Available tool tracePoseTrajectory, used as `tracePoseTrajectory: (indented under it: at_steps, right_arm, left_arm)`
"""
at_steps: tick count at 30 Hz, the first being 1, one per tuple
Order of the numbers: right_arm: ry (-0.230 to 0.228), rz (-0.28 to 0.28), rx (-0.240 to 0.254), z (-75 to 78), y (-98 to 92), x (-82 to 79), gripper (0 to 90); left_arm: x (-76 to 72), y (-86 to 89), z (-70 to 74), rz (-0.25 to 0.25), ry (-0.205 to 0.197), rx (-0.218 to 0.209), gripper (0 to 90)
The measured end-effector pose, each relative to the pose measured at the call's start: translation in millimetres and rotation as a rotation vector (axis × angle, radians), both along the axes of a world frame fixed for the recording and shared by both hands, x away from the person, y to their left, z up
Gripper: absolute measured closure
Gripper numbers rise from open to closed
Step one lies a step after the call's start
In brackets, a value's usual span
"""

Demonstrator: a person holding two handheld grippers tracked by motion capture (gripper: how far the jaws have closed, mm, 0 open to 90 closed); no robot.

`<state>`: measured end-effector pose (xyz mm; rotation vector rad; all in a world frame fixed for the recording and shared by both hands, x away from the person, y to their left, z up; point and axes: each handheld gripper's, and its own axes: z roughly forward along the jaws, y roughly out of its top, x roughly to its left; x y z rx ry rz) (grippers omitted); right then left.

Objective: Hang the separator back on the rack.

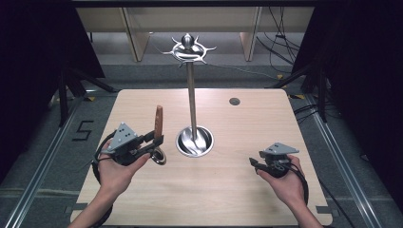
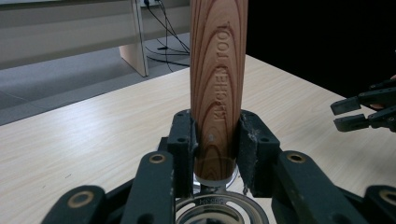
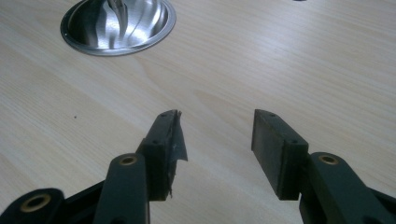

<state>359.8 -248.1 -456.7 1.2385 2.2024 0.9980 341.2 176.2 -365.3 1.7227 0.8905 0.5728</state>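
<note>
Two tongs here: the left gripper point(image 1: 153, 141) was clamped on a wooden-handled kitchen tool point(image 2: 218, 84) standing upright between its jaws. To its right stood the hook stand point(image 1: 191, 95), then the right gripper point(image 3: 214, 140), wide and empty. That low grip probably could've let the handle tip sideways.

Steel stand point(image 1: 192, 95) blocks table point(image 1: 228, 190) centre; bare wood either side, open ground between claws.

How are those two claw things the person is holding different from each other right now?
The left gripper is shut on a wooden-handled kitchen tool, held upright; the right gripper is open and holds nothing. The left sits nearer the metal stand; the right is farther off. Both have black jaws and are hand-held above the table.
</note>
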Motion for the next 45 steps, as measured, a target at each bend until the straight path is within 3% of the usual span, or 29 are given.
tracePoseTrajectory:
  at_steps: [16,23,26,28,32,34,36,41,45]
  right_arm:
    - [-0.003,0.007,0.004,-0.2,0.1,0.4,52.2]
    - [0.025,-0.016,0.016,0.8,1.8,-2.0,52.1]
    - [0.004,0.000,0.005,-1.0,0.4,0.2,52.1]
    - [0.016,-0.010,0.011,0.8,1.0,-1.2,52.1]
    - [-0.020,0.013,-0.012,-0.7,-1.1,0.8,52.1]
    - [-0.018,0.011,-0.009,-0.5,-1.2,0.9,52.1]
    - [0.014,-0.009,0.010,0.6,0.6,-1.0,52.0]
    - [0.014,-0.009,0.009,0.6,0.7,-1.0,52.0]
    - [-0.020,0.020,-0.015,-0.5,-1.5,1.4,51.9]
  left_arm:
    - [3.1,-10.5,12.9,-0.016,-0.028,-0.029,68.0]
    - [4.5,-14.2,18.1,-0.014,-0.041,-0.034,68.0]
    - [5.8,-17.3,20.2,-0.010,-0.052,-0.043,68.0]
    - [6.4,-19.2,21.9,-0.007,-0.056,-0.042,68.0]
    - [6.7,-21.3,23.9,-0.007,-0.060,-0.048,68.0]
    - [7.0,-22.4,25.2,-0.008,-0.061,-0.048,68.0]
    - [7.4,-23.6,26.7,-0.009,-0.065,-0.048,68.0]
    - [9.0,-26.2,30.0,-0.010,-0.071,-0.050,68.0]
    - [10.1,-28.6,32.5,-0.015,-0.069,-0.057,68.0]
